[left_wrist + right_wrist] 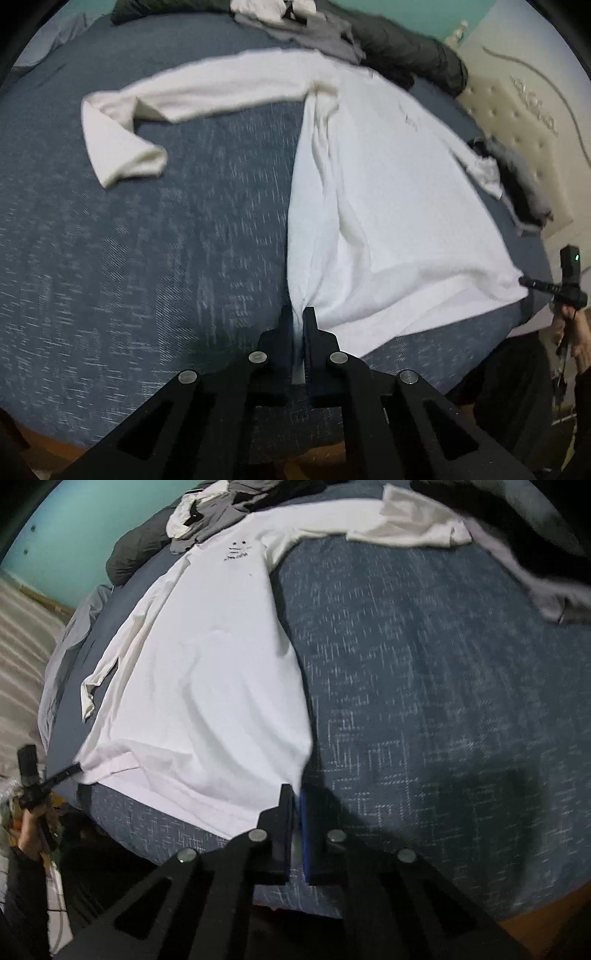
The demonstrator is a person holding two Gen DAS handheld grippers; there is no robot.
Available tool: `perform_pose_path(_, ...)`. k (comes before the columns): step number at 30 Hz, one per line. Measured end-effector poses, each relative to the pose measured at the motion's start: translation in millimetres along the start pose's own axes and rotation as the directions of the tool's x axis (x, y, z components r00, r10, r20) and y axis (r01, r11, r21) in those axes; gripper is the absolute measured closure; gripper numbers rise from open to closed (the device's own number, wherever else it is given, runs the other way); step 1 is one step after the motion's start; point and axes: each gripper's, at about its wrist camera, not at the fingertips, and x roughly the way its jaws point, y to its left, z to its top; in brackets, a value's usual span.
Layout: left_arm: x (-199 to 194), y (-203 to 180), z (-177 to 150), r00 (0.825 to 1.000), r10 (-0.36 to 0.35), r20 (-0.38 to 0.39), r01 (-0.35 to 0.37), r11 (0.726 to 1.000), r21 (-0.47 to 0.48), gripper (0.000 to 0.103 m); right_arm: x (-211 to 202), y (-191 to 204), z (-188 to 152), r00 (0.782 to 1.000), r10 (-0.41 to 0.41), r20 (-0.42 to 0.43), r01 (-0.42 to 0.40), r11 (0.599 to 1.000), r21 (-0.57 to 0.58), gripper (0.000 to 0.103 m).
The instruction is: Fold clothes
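A white long-sleeved shirt point(388, 184) lies spread face up on the blue bed cover point(147, 240), its hem toward me. My left gripper point(298, 317) is shut on the hem's left corner, with cloth bunched between its fingers. My right gripper point(297, 797) is shut on the hem's right corner of the shirt point(207, 646). Each wrist view shows the other gripper pinching the opposite corner: the right gripper point(526, 282) at far right, the left gripper point(75, 768) at far left. One sleeve point(184, 96) stretches out left and bends back. The other sleeve point(406, 528) runs off right.
A heap of grey and white clothes point(314, 22) sits beyond the collar, beside a dark duvet point(413, 55). More dark and grey garments point(517, 184) lie near the tufted headboard point(524, 122). The bed's near edge and wooden frame point(546, 923) lie just below the grippers.
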Motion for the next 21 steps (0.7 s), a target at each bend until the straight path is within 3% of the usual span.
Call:
perform_pose_path(5,-17,4,3,1.0,-0.027,0.014,0.027,0.999,-0.021,0.099,-23,-4,3,0.998,-0.012,0.058,0.012,1.0,-0.007,0.101)
perform_pose_path(16,21,21,-24,0.995,-0.038,-0.087,0.031,0.996,-0.088,0.099,8,-33,-20,0.999,-0.035,0.009,0.035,0.998,0.061,0.101)
perform_pose_path(21,17,13,-17,0.997,-0.037,-0.073,0.031,0.997,-0.07,0.097,-5,-18,-12,0.994,-0.09,0.063,0.09,0.996,-0.007,0.1)
